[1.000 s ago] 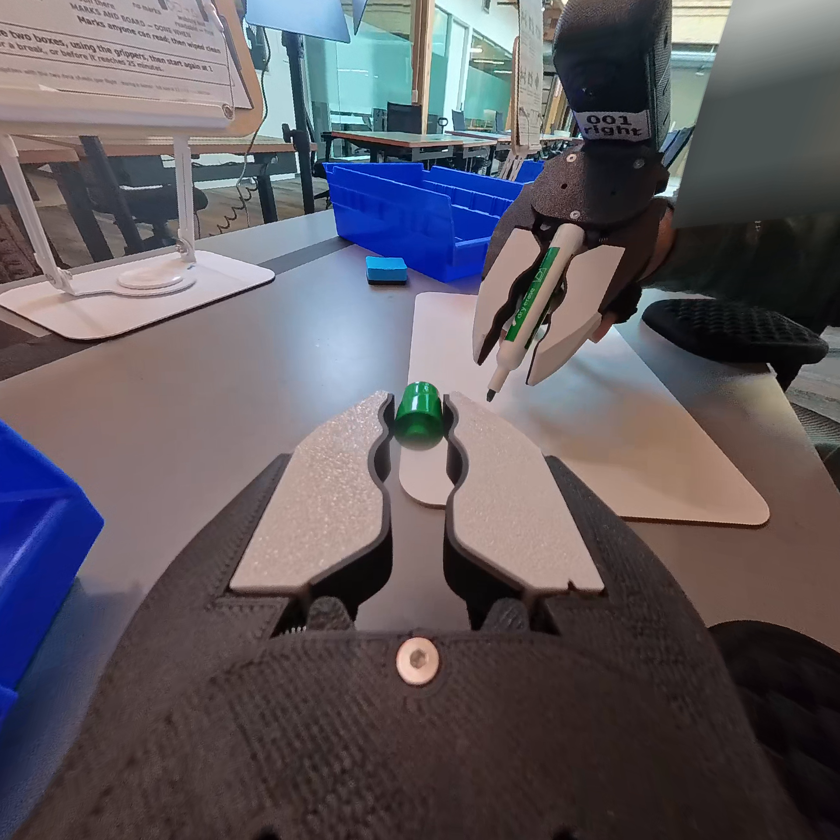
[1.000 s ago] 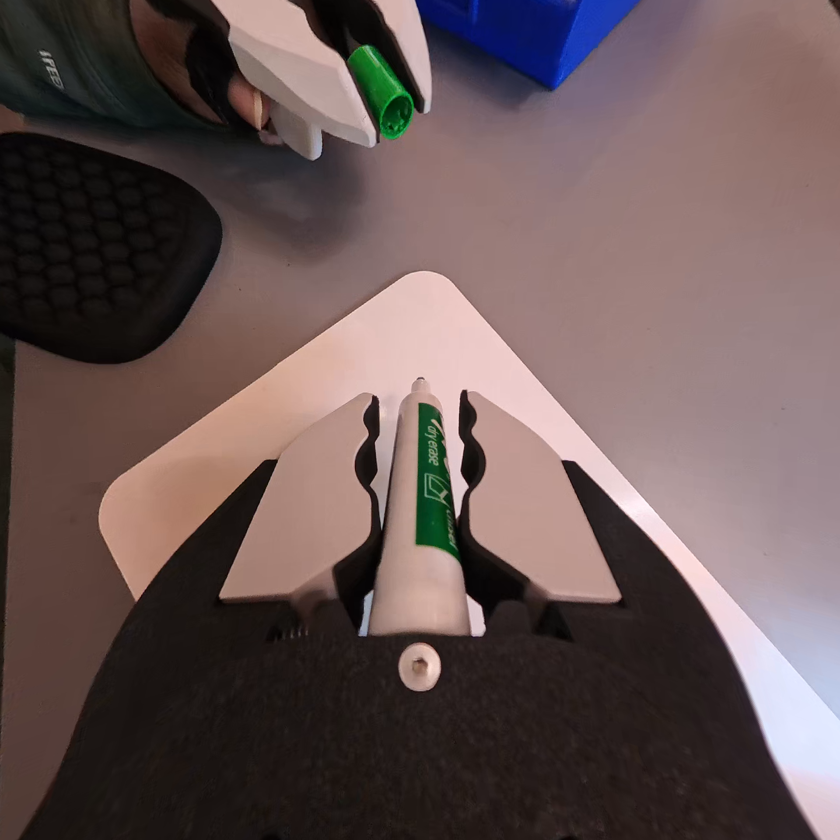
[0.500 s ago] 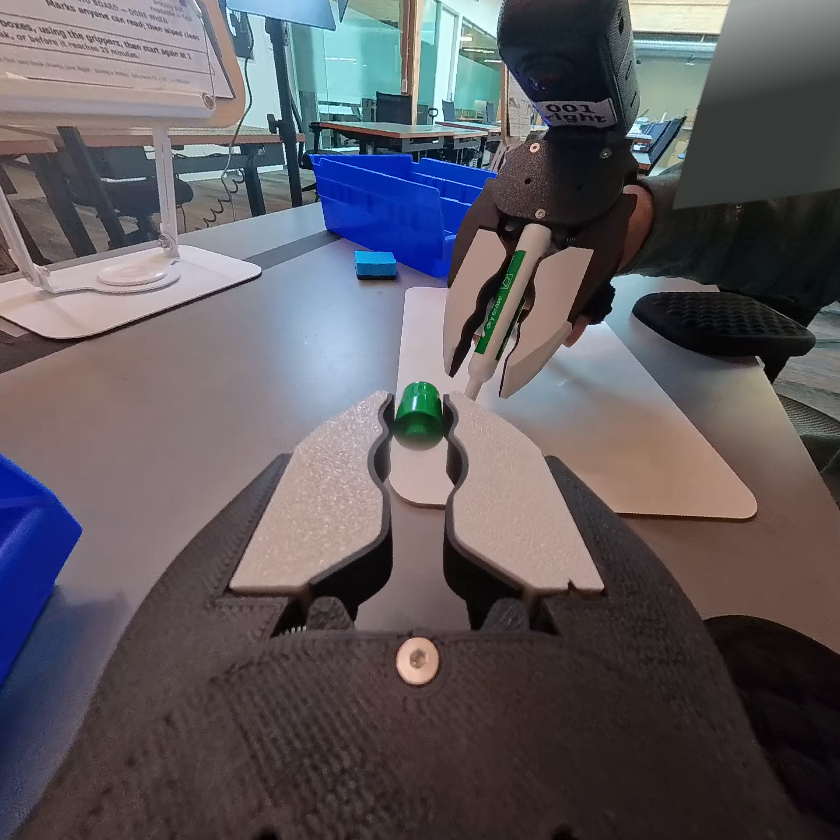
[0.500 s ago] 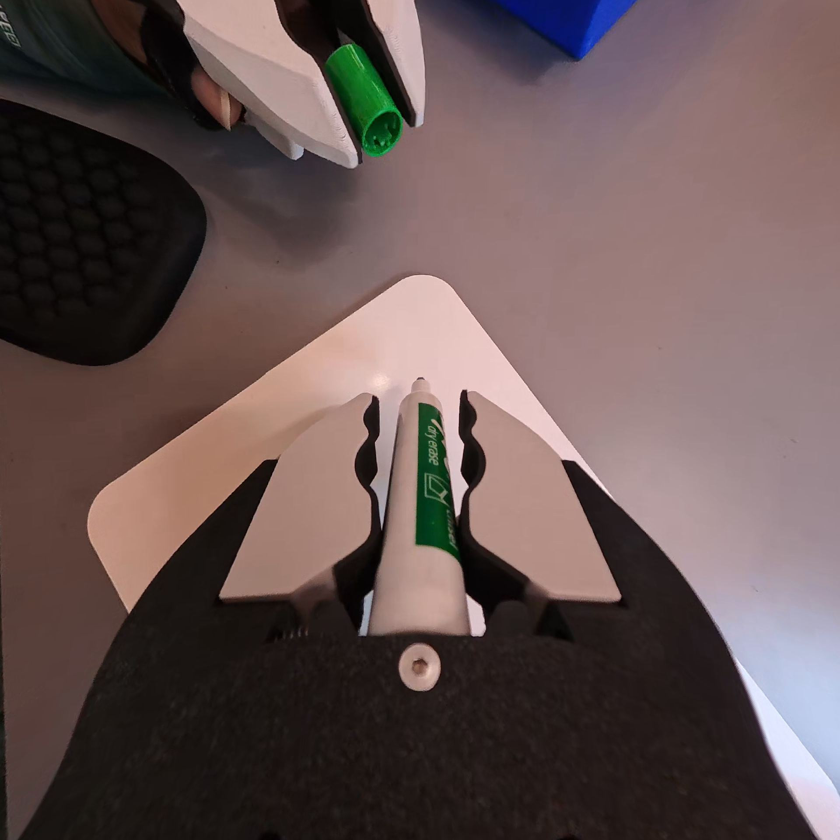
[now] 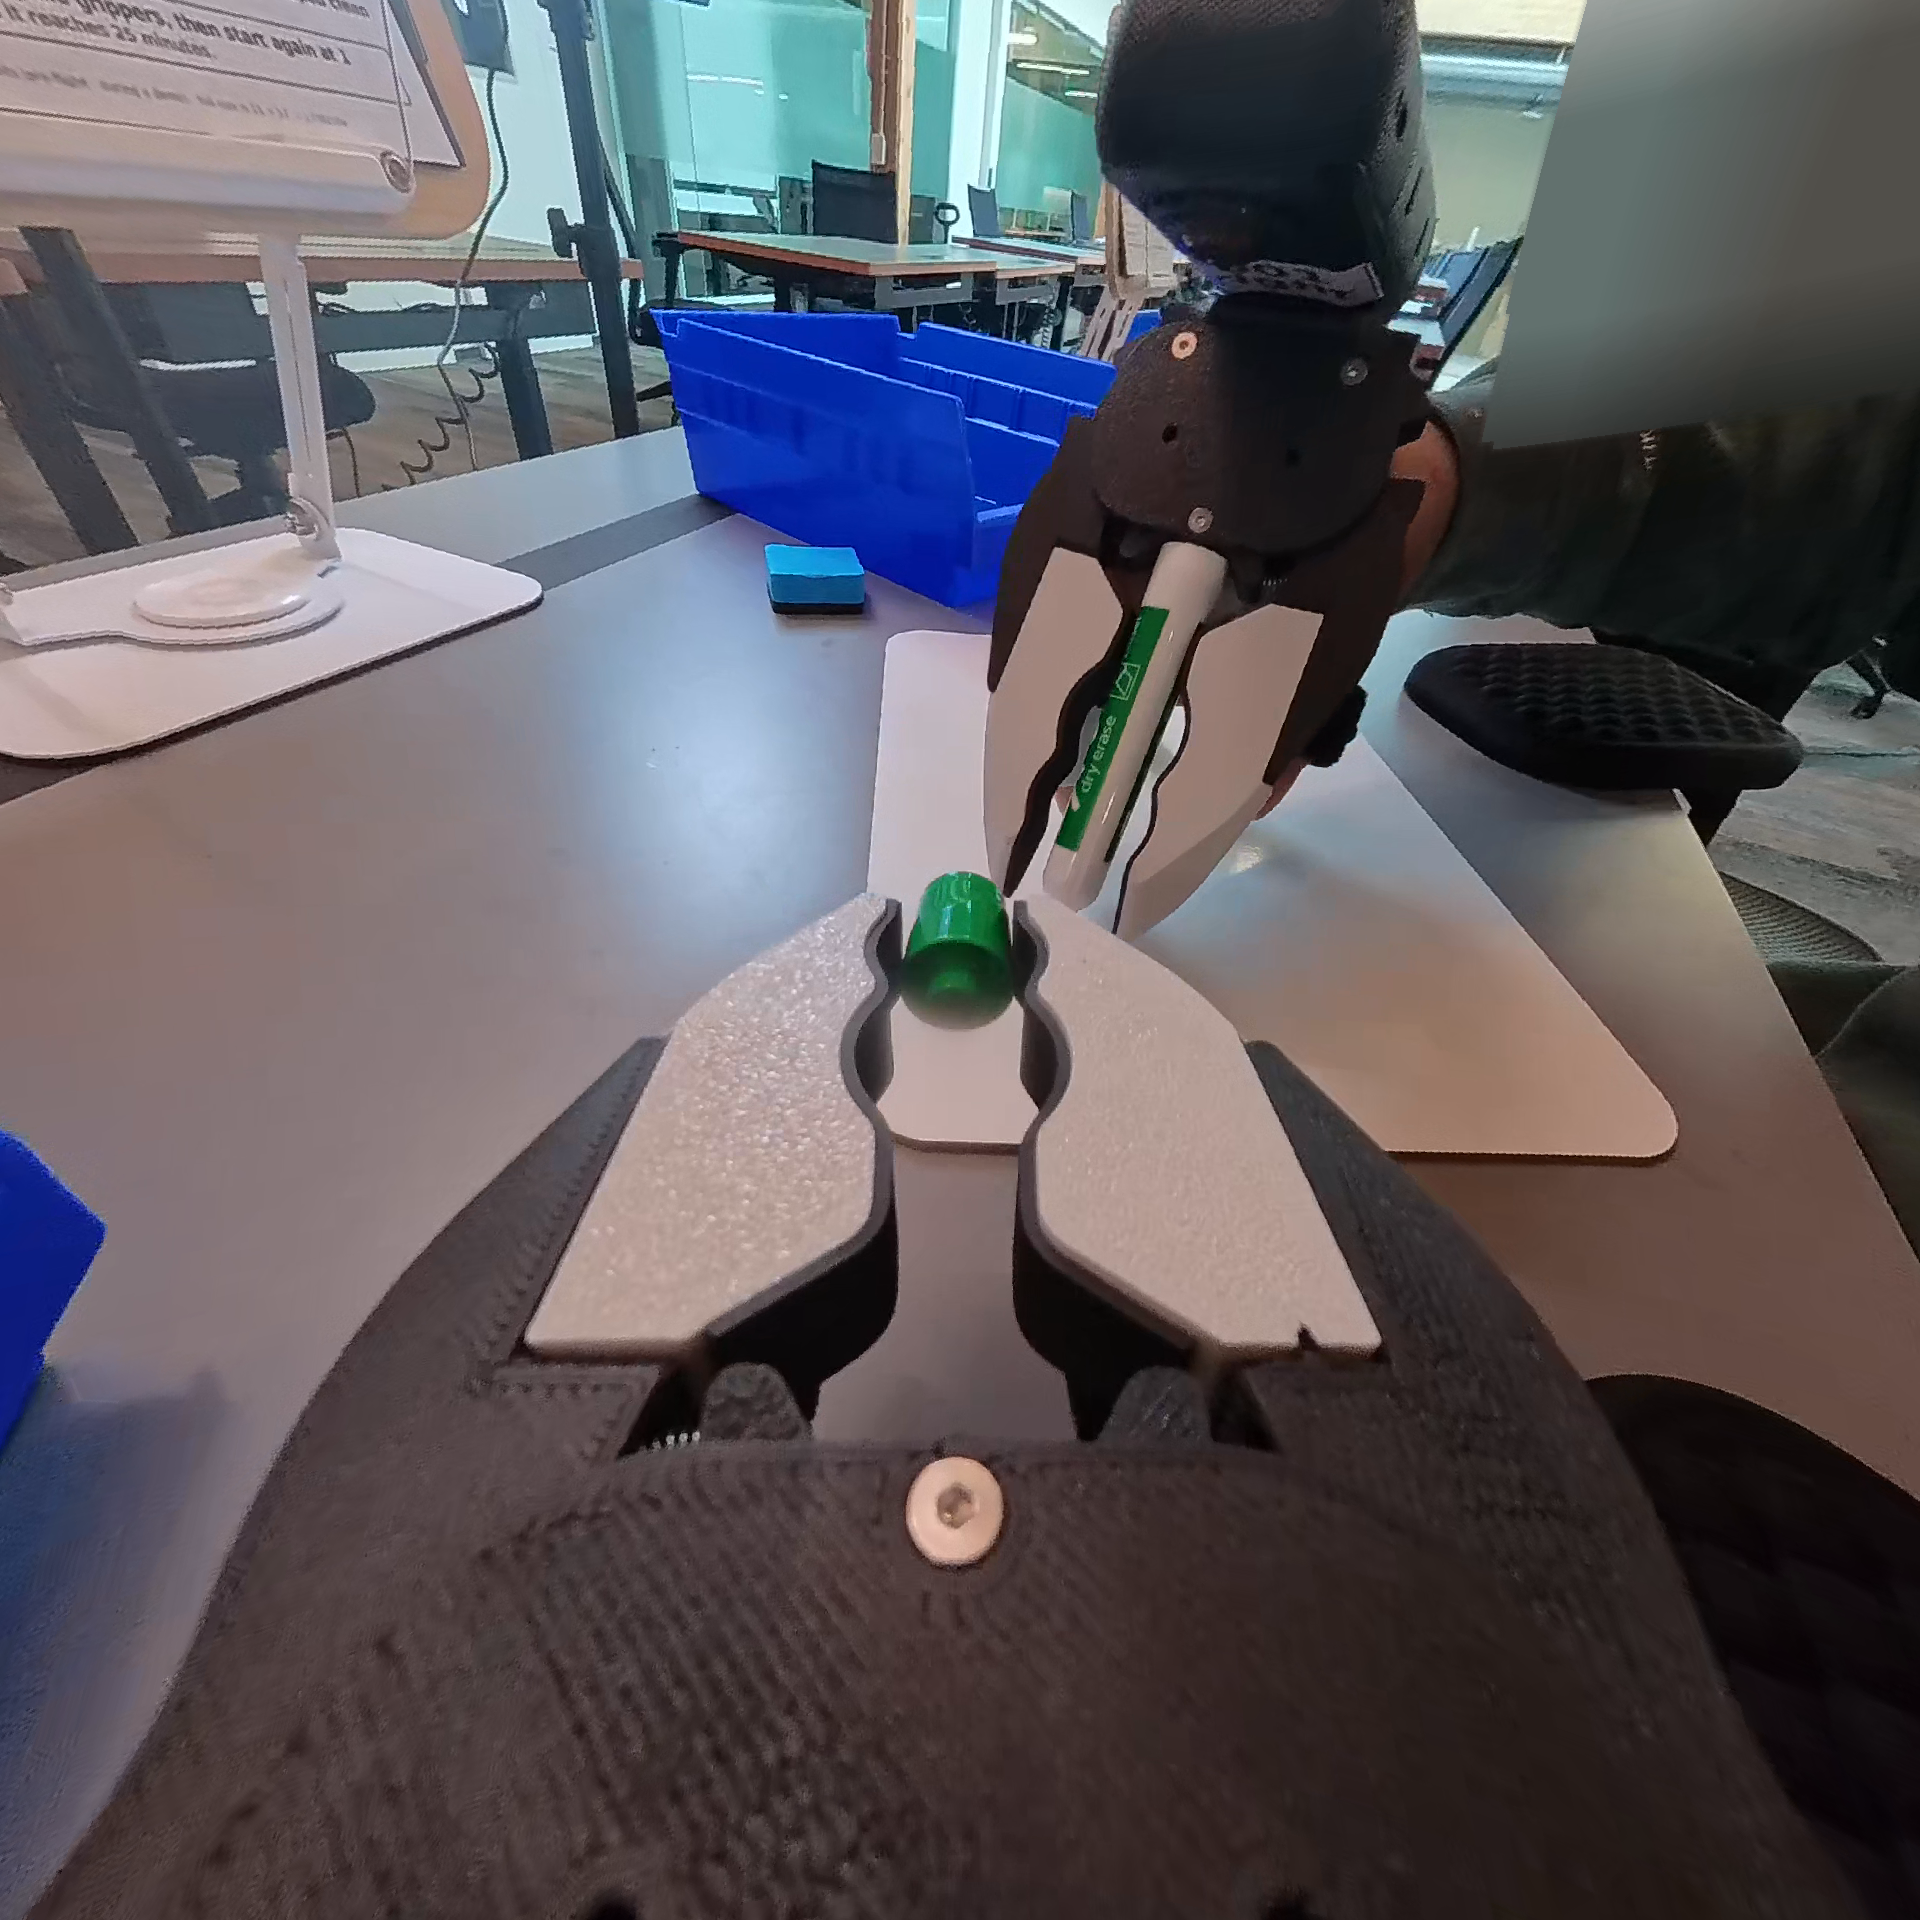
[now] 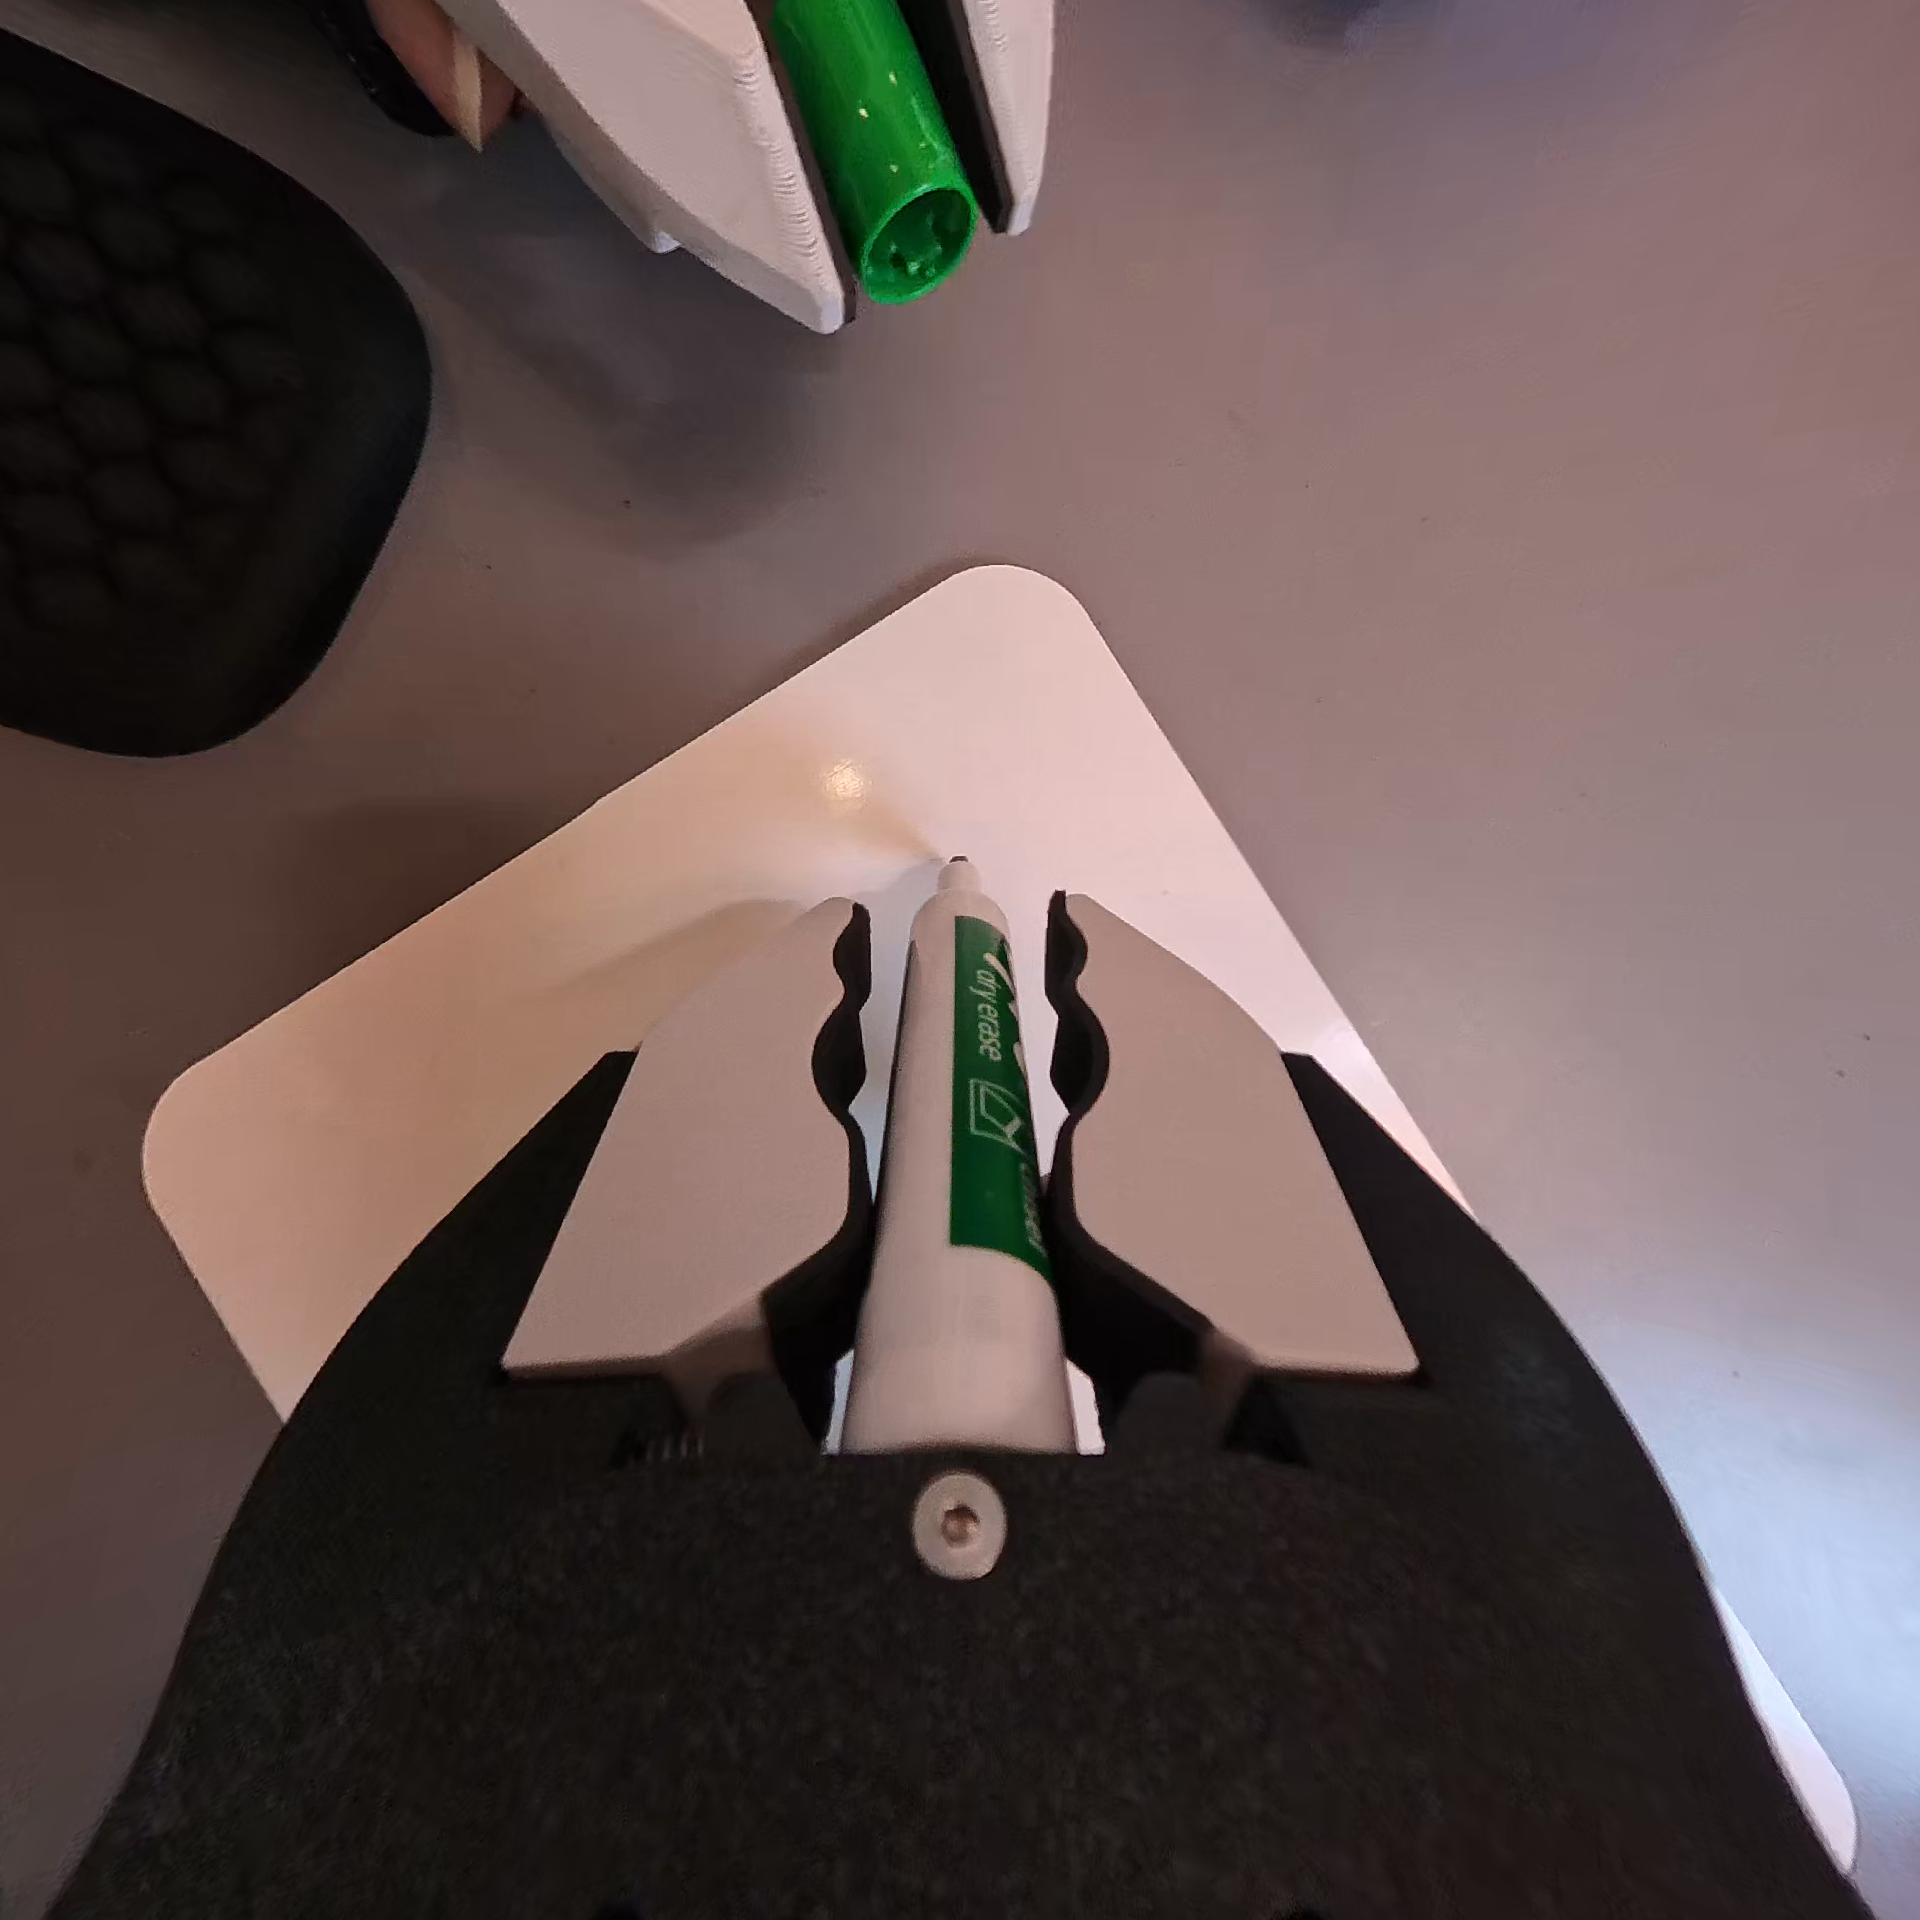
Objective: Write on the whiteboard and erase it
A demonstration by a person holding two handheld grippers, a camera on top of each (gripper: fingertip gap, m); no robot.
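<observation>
On the left of the grey desk (image 5: 436,831) I see a white stand (image 5: 260,613) carrying a printed sheet. Then comes the blue eraser (image 5: 816,577), which lies in front of a blue bin (image 5: 862,457). My left gripper (image 5: 956,914) has its jaws clenched on the green marker cap (image 5: 956,951), near the corner of the whiteboard (image 5: 1403,1018). My right gripper (image 6: 956,904) grasps the green-and-white dry-erase marker (image 6: 966,1164), whose tip touches the whiteboard. At the far right a black padded armrest (image 5: 1600,712) is visible.
</observation>
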